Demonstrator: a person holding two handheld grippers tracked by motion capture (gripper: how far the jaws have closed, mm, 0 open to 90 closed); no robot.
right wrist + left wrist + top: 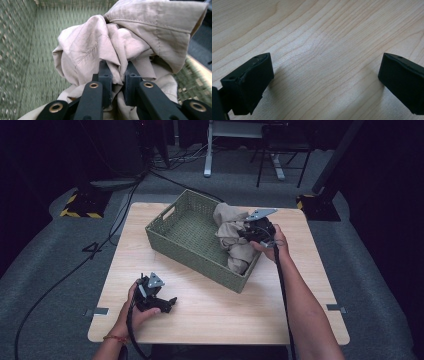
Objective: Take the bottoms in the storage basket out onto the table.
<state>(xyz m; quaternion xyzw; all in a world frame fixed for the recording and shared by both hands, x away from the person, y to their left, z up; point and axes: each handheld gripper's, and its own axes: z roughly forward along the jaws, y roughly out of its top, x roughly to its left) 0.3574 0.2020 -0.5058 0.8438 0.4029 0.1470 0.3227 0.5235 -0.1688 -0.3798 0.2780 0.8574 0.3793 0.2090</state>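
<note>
A crumpled beige garment (231, 232) lies in the right end of a green woven basket (185, 227), part of it raised above the rim. My right gripper (251, 233) is shut on a bunch of its cloth. In the right gripper view the garment (117, 45) is pinched between the two black jaws of that gripper (117, 77), with a collar or cuff hanging at the upper right. My left gripper (162, 304) rests low over the table (215, 315) near its front left. In the left gripper view this gripper (325, 75) stands open over bare wood.
The basket sits slanted across the table's far half, with a handle hole (167, 213) at its left end. Cables (75, 265) trail over the grey floor at left. Chair and desk legs (277, 167) stand beyond the table. Bare wood lies in front of the basket.
</note>
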